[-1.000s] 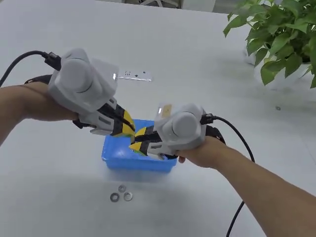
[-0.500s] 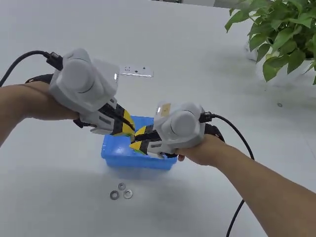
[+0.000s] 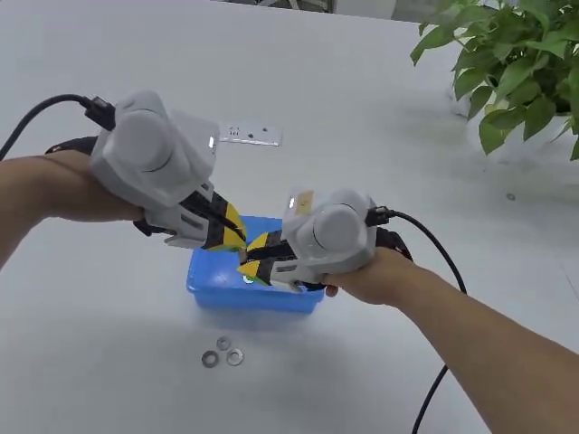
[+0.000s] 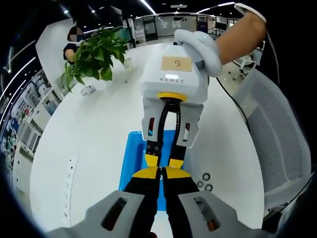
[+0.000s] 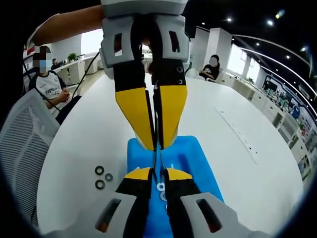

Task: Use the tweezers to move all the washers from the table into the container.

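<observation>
Over the blue container (image 3: 254, 297) my two grippers meet tip to tip. The left gripper (image 3: 237, 237) comes in from the left and the right gripper (image 3: 250, 259) from the right, both with jaws shut. The thin dark tweezers (image 5: 156, 154) run between the two pairs of yellow-tipped jaws, and each pair appears closed on them. In the left gripper view my own jaws (image 4: 161, 170) touch the right gripper (image 4: 163, 160) above the container (image 4: 132, 153). Three washers (image 3: 222, 353) lie on the table in front of the container; they also show beside it (image 5: 101, 177) (image 4: 204, 181). Two washers (image 5: 161, 190) lie inside the container (image 5: 194, 159).
A white power strip (image 3: 247, 136) lies on the table behind the grippers. A potted plant (image 3: 517, 65) stands at the far right. Black cables (image 3: 432, 244) trail from both grippers. A small round item (image 3: 509, 196) sits alone at the right. People sit beyond the table.
The head camera has shifted slightly. The two grippers stay together over the container, and the three washers on the table have not moved.
</observation>
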Tool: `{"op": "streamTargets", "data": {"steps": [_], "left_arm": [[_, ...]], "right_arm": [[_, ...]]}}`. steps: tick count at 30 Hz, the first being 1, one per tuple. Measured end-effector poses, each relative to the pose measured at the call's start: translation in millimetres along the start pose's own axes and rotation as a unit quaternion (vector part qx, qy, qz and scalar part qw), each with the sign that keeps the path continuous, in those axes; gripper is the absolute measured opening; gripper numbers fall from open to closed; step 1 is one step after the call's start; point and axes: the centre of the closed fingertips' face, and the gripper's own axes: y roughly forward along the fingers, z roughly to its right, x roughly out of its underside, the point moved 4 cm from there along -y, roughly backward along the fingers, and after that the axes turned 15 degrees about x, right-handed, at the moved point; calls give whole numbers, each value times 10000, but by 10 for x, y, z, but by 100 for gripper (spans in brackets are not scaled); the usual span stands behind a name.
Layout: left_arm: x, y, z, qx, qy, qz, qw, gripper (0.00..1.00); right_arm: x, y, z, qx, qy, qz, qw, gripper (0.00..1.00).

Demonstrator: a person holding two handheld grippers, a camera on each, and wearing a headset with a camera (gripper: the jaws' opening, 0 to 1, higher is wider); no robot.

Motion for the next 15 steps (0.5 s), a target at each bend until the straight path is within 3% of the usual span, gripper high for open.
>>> {"op": "streamTargets", "data": {"steps": [15], "left_arm": [[-160,-157,138,-120,32,60,9999,6]], "right_arm": [[-194,-164,-39,72,-62,133,9999,12]]}}
